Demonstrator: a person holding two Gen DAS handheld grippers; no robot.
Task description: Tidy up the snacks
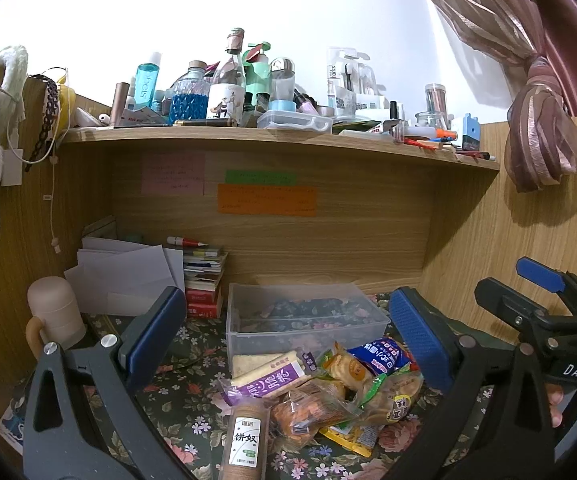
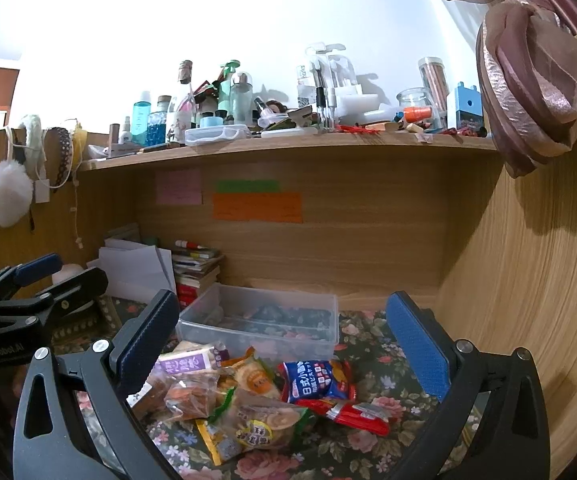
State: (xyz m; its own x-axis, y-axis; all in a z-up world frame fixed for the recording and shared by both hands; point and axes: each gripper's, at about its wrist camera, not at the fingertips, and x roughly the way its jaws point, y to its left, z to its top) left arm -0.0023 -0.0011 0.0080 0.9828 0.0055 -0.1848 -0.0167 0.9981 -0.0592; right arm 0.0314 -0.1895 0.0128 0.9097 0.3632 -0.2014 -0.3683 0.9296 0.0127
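Both the left gripper point(image 1: 288, 332) and the right gripper point(image 2: 284, 336) hang spread wide and empty above the heap of snack packets point(image 2: 248, 392), which lies on the flowered cloth point(image 2: 372, 344) just in front of the clear plastic box point(image 2: 264, 316), touching its near wall.

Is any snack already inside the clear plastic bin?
No. The clear plastic bin holds nothing, the floral cloth showing through it, and the snack packets lie heaped in front.
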